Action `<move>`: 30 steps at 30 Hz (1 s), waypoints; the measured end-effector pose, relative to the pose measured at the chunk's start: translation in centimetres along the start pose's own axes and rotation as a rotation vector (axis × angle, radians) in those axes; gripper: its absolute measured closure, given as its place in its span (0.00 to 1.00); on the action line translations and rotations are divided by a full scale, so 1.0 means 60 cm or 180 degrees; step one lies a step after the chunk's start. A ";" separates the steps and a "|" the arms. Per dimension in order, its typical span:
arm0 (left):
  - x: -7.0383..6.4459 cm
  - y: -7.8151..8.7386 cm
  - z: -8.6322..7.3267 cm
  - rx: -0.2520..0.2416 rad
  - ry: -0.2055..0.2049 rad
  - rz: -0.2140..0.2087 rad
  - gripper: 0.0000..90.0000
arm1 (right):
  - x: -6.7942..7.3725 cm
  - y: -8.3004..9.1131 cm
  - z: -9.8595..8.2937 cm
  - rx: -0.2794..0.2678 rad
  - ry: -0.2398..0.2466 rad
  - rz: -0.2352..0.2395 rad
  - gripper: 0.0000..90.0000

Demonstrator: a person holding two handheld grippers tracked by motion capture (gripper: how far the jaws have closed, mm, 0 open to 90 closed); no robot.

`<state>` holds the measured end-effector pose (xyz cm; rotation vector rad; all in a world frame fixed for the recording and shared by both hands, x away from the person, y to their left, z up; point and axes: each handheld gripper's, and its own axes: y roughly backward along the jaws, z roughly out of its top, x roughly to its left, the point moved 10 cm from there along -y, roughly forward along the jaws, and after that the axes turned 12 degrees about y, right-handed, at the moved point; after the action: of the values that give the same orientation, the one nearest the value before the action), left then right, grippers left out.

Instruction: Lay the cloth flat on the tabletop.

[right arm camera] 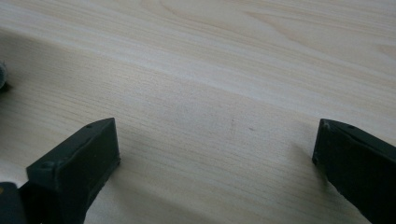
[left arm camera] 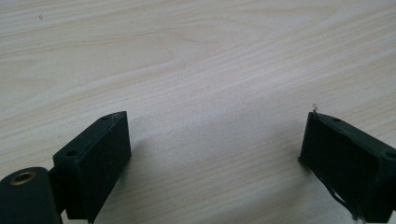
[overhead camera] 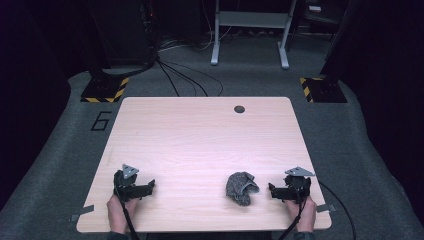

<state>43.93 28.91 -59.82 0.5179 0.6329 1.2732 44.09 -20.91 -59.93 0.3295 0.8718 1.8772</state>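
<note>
Hands: both at the near table edge, left hand [overhead camera: 119, 210] near-left, right hand [overhead camera: 303, 211] near-right, each wrapped round a gripper handle.
Left gripper [overhead camera: 148, 188]: resting low on the near-left of the table, jaws spread wide in the left gripper view [left arm camera: 212, 154], bare wood grain between them, nothing pinched.
Right gripper [overhead camera: 272, 190]: resting low on the near-right, jaws likewise spread wide in the right gripper view [right arm camera: 215, 158], nothing between them, tips aimed left toward the cloth.
Grey cloth [overhead camera: 241, 187]: crumpled in a small heap on the near-right part of the table, just left of the right gripper's tips, near but apart; well apart from the left gripper, off to its right.
Table [overhead camera: 200, 135]: pale wood, bare over the middle and far half, a dark round hole [overhead camera: 239, 109] close to the far edge.
Floor beyond: grey carpet, cables [overhead camera: 185, 75] trailing from the far side, a painted number [overhead camera: 101, 120] off the far-left corner.
Step in hand: judged to be the start, both tools parked and open, cloth untouched.
Next move: probably a short reach leftward by the right gripper, lowering onto an edge or fold of the heap and closing on it; left gripper needs a longer travel right to take a second hold.
Risk: soft bunched fabric, likely to slide on smooth wood if nudged before being pinched.
</note>
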 end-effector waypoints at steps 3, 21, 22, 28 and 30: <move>0.000 -0.001 0.000 -0.0021 0.0008 0.0009 0.09 | 0.000 0.000 0.000 -0.0006 -0.0006 0.0001 0.00; -0.001 0.000 0.000 0.0015 0.0027 0.0009 0.09 | 0.000 0.002 0.000 -0.0036 0.0043 0.0045 0.05; 0.000 -0.001 0.001 -0.0001 0.0026 0.0018 0.09 | 0.001 0.003 0.002 -0.0075 0.0019 0.0091 0.06; 0.001 0.000 0.000 -0.0004 0.0044 0.0032 0.09 | 0.021 0.028 0.026 -0.0226 -0.0253 0.0482 0.04; 0.001 -0.001 0.000 -0.0003 0.0042 0.0034 0.09 | 0.027 0.034 0.032 -0.0252 -0.0240 0.0500 0.04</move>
<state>43.98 28.96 -59.84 0.5131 0.6412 1.2878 43.06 -19.19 -57.37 0.4276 0.7364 2.0246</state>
